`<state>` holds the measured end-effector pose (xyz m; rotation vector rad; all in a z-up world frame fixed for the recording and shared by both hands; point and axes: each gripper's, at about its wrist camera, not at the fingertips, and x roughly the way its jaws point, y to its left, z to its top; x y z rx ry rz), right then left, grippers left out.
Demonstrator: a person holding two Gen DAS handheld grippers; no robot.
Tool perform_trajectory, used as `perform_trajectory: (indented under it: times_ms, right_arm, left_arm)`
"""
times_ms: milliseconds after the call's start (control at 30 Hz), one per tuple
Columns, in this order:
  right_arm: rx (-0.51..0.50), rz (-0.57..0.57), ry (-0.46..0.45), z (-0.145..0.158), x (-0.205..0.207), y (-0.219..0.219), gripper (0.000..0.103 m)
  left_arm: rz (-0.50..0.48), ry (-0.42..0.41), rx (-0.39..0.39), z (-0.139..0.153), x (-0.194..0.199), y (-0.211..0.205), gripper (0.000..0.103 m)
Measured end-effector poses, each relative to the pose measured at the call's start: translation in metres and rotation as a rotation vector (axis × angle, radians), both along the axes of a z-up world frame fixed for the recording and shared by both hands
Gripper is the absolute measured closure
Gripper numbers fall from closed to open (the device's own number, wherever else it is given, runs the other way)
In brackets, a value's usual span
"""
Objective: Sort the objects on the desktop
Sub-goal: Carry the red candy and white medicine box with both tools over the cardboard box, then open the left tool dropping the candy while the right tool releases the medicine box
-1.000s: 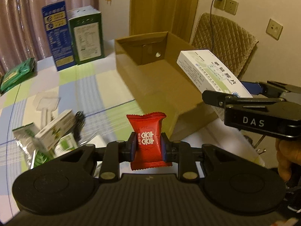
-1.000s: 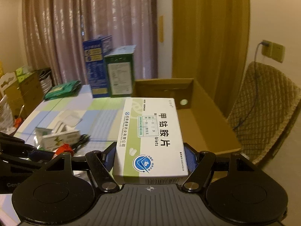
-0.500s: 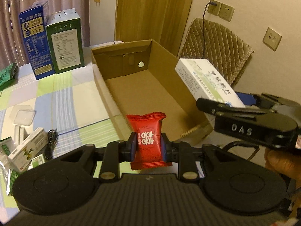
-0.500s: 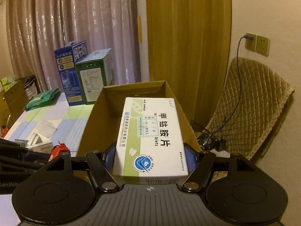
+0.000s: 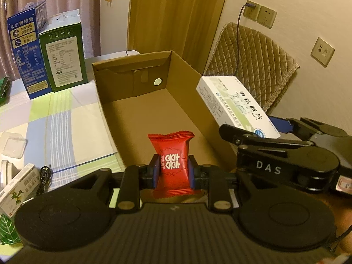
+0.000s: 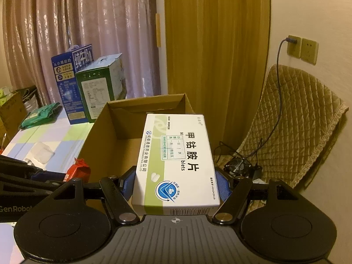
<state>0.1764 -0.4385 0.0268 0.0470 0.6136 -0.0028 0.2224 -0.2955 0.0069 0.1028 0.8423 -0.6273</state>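
Over the cardboard box (image 5: 140, 112), the left gripper (image 5: 173, 171) half-hides a red candy (image 5: 172, 154).

Black left gripper (image 5: 173, 171), blue pads, right gripper (image 6: 176, 186) marked DAS

Two cartons (image 5: 48, 50) stand left of the cardboard box (image 5: 140, 81), chair (image 5: 253, 66) right.

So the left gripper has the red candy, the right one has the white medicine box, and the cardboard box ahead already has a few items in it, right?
Not quite. The left wrist view shows the cardboard box with a bare floor, nothing in it yet. The rest holds: the left gripper is shut on the red candy, and the right gripper is shut on the white medicine box.
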Motion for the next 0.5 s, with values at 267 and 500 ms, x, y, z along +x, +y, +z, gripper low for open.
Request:
perform_trajectory:
  times_ms: [267,500]
  right_arm:
    - [0.002,-0.002,0.010,-0.005,0.009,-0.006,0.035]
    - [0.009,-0.005,0.018,-0.009,0.014,-0.010,0.035]
  left_arm:
    - [0.020,0.018,-0.003,-0.008,0.010,-0.005,0.082]
    - [0.037,0.008,-0.004,-0.011,0.016,-0.004,0.067]
